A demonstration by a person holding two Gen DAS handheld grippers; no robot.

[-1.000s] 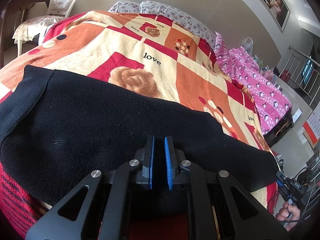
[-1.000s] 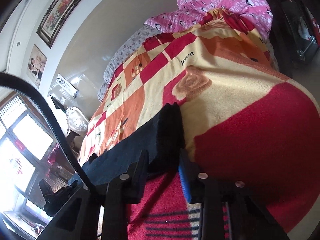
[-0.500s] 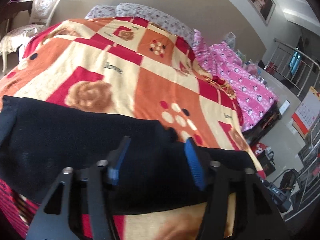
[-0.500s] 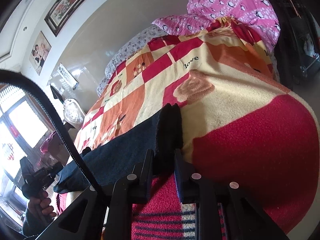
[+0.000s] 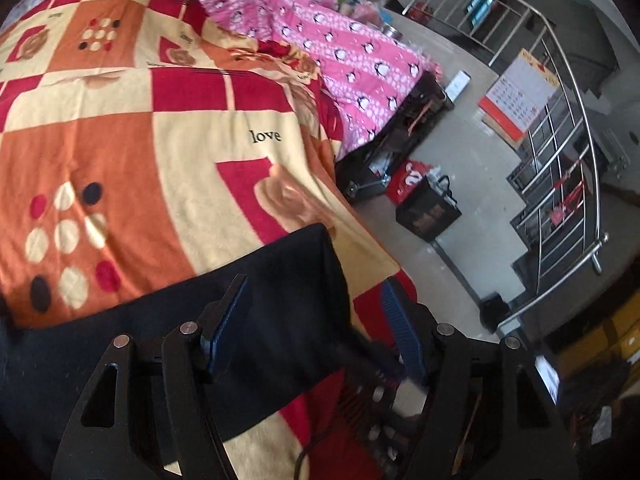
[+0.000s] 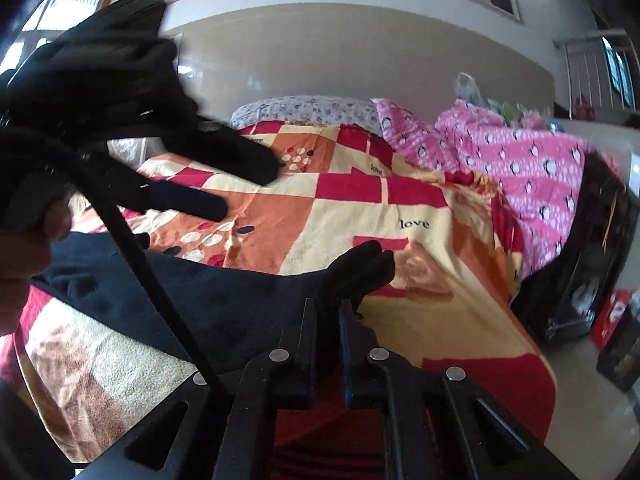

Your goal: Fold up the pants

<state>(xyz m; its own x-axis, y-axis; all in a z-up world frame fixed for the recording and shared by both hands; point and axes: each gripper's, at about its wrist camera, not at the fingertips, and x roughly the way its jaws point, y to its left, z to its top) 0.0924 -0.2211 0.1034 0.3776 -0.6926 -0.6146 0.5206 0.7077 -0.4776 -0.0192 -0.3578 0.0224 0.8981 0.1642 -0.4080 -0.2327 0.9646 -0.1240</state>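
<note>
The right gripper (image 6: 326, 322) is clamped on the cuff end of the black pants (image 6: 224, 300); the left gripper (image 5: 316, 320) is spread wide above that end. The pants are stretched across the patterned blanket (image 5: 200, 140). Judged: a grip on the cuff is being set up, and the left jaws must be closed before folding.

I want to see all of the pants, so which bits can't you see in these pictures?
- Black pants: the far end leaves the left wrist view's left edge.
- Pants' near edge: hidden under the open left gripper.
- Cloth pinched in the shut right gripper: hidden between its fingers.
- Right wrist view, upper left: the blurred black shape can't be identified.
</note>
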